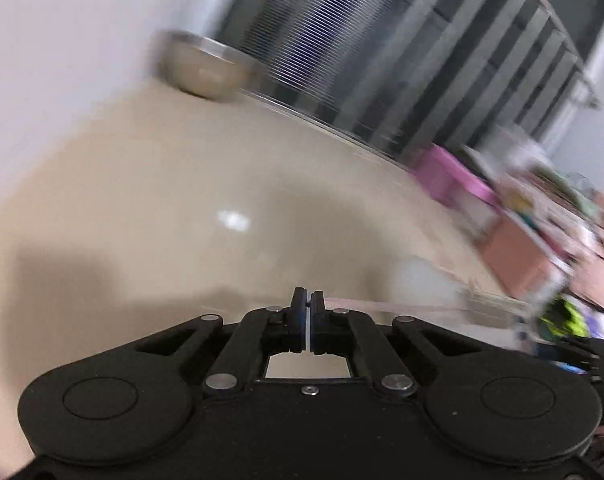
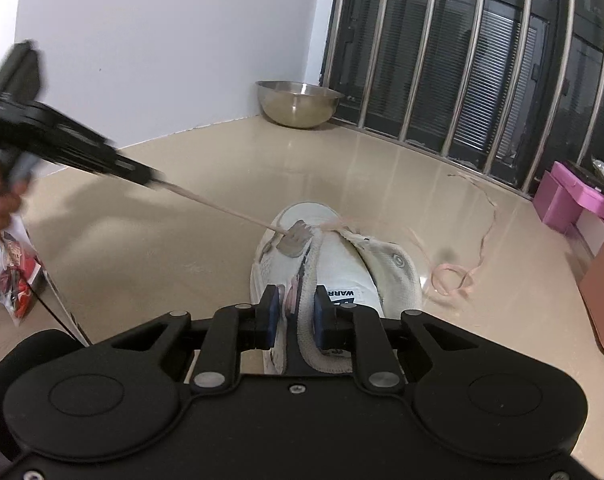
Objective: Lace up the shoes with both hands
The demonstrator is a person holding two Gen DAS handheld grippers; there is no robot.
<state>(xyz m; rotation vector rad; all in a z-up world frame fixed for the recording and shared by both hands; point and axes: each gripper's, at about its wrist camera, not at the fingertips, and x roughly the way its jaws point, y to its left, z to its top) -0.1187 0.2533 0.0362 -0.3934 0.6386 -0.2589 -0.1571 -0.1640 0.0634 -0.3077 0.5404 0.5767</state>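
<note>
Left gripper (image 1: 309, 300) clamped on pale pink lace (image 2: 229, 211), drawn taut out to the left from white shoe (image 2: 330, 264). Right gripper (image 2: 297, 304) pinching shoe's collar, jaws narrowly apart. Shoe on beige floor (image 2: 181, 220), mid-room; slack lace coiled at right. Steel bowl (image 2: 299, 103) in far corner, barred window (image 2: 482, 60) behind; pink box (image 2: 574, 200) right.

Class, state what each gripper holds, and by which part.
Left gripper pinches the pink lace at its pulled-out end. Right gripper clamps the white shoe by its collar edge.
</note>
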